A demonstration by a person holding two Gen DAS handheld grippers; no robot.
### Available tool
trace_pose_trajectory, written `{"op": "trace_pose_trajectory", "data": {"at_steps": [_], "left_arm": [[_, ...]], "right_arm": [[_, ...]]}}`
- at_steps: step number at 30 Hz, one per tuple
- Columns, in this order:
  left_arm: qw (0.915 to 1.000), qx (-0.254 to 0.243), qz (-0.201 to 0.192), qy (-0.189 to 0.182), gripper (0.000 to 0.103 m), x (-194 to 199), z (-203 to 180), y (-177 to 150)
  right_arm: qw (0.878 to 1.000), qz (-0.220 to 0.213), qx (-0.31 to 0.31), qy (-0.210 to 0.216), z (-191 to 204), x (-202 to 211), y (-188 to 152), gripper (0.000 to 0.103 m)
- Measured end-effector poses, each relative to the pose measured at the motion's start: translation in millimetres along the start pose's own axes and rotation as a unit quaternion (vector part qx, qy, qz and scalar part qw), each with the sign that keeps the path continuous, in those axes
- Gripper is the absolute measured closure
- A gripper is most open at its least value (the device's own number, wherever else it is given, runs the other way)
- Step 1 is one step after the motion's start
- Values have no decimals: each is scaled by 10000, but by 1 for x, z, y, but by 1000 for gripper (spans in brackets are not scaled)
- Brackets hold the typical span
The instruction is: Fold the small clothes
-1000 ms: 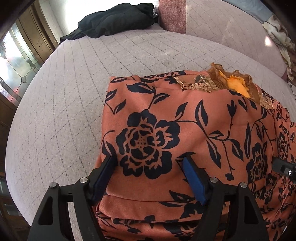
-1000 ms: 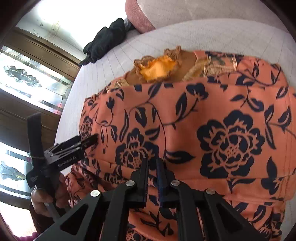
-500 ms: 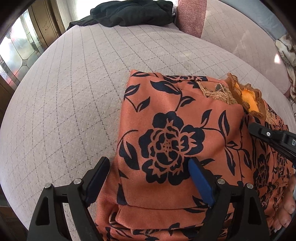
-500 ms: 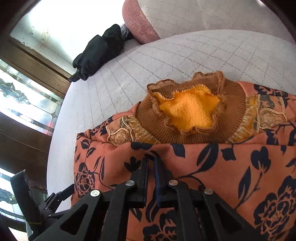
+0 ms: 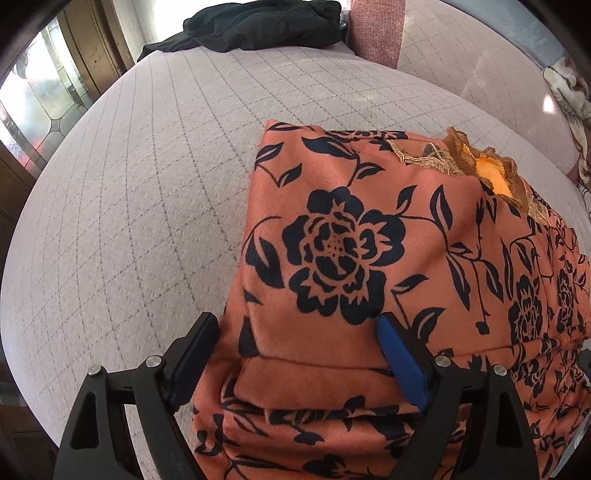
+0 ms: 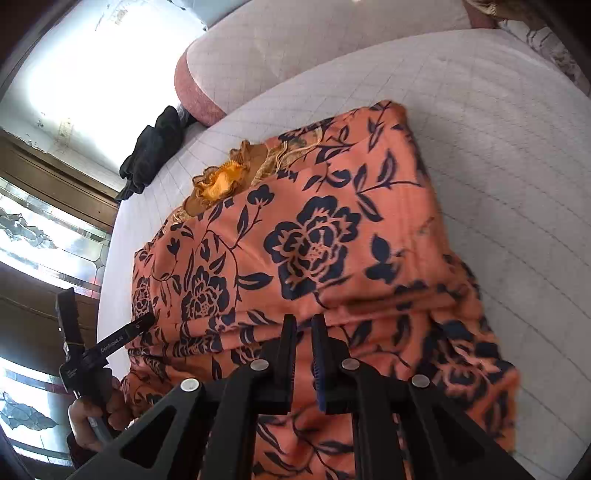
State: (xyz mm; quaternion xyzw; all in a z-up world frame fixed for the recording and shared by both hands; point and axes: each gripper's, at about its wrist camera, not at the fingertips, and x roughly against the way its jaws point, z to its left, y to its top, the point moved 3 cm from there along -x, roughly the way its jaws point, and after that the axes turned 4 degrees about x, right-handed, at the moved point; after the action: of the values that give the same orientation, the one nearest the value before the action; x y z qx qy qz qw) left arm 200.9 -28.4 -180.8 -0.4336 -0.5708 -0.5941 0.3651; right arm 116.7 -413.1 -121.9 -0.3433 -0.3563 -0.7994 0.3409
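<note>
A folded orange garment with dark blue flowers (image 5: 332,240) lies on the quilted grey bed (image 5: 129,184), its brown collar with yellow lining (image 5: 491,177) at the far end. My left gripper (image 5: 295,321) stands open and wide over the garment's near left corner, one finger just off the cloth's edge and the other above the print. In the right wrist view the same garment (image 6: 314,240) fills the middle. My right gripper (image 6: 303,321) is shut above the folded near hem, with nothing seen between its fingers. A hand (image 6: 92,410) holds the left gripper at the far left.
A heap of black clothing (image 5: 258,22) lies at the bed's far end beside a pink cushion (image 5: 373,33). Wooden doors with leaded glass (image 5: 37,92) stand to the left. A patterned blanket (image 5: 569,92) sits at the right. Bare quilt (image 6: 498,147) lies right of the garment.
The left jaws widened and slid left to the garment's left edge. The right gripper, still shut, ran up to the collar, then came back to the near hem further right.
</note>
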Motion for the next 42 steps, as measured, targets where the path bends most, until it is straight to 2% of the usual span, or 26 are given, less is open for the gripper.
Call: {"op": "trace_pose_trajectory", "data": {"at_steps": [4, 7, 11, 12, 14, 17, 20, 22, 26, 30, 31, 34, 36, 39, 42], "left_arm": [[9995, 202, -119, -229, 14, 16, 20, -29], [9987, 314, -201, -338, 14, 30, 36, -51], [9980, 436, -344, -313, 15, 45, 60, -83], [9977, 466, -373, -332, 15, 50, 65, -90], [9969, 551, -404, -380, 15, 59, 74, -103], [9948, 768, -341, -584, 15, 59, 87, -120], [9930, 938, -339, -636, 15, 72, 96, -140], [9927, 1012, -335, -569, 15, 79, 102, -151], [9932, 1077, -44, -443, 15, 73, 100, -161], [9920, 1199, 222, -312, 17, 69, 107, -174], [9916, 1235, 268, -291, 18, 69, 110, -177], [9916, 1193, 474, -146, 40, 64, 114, -186], [9903, 1250, 517, -319, 51, 63, 116, -190], [9887, 1310, 553, -464, 57, 67, 122, -195], [9896, 1273, 524, -413, 56, 73, 125, -190]], "right_arm": [[9985, -514, -168, 99, -13, 43, -23, 92], [9962, -785, -376, 64, -32, 65, -41, 81], [9911, -1055, -779, 237, -58, 86, -55, 79], [9906, -1123, -757, 205, -61, 90, -57, 76], [9907, -1145, -717, 144, -67, 96, -61, 69], [9899, -1186, -732, 259, -71, 104, -70, 69], [9931, -977, -584, 277, -65, 100, -83, 63], [9948, -877, -437, 288, -59, 98, -91, 43], [9961, -821, -130, 311, -51, 98, -102, 43], [9966, -709, -171, 385, -53, 99, -109, 43], [9966, -701, -186, 390, -53, 100, -111, 43], [9967, -672, -213, 394, -53, 101, -116, 43], [9970, -648, -187, 376, -52, 101, -118, 42], [9975, -603, -203, 293, -55, 101, -120, 42], [9975, -522, -355, 327, -60, 100, -123, 42]]}}
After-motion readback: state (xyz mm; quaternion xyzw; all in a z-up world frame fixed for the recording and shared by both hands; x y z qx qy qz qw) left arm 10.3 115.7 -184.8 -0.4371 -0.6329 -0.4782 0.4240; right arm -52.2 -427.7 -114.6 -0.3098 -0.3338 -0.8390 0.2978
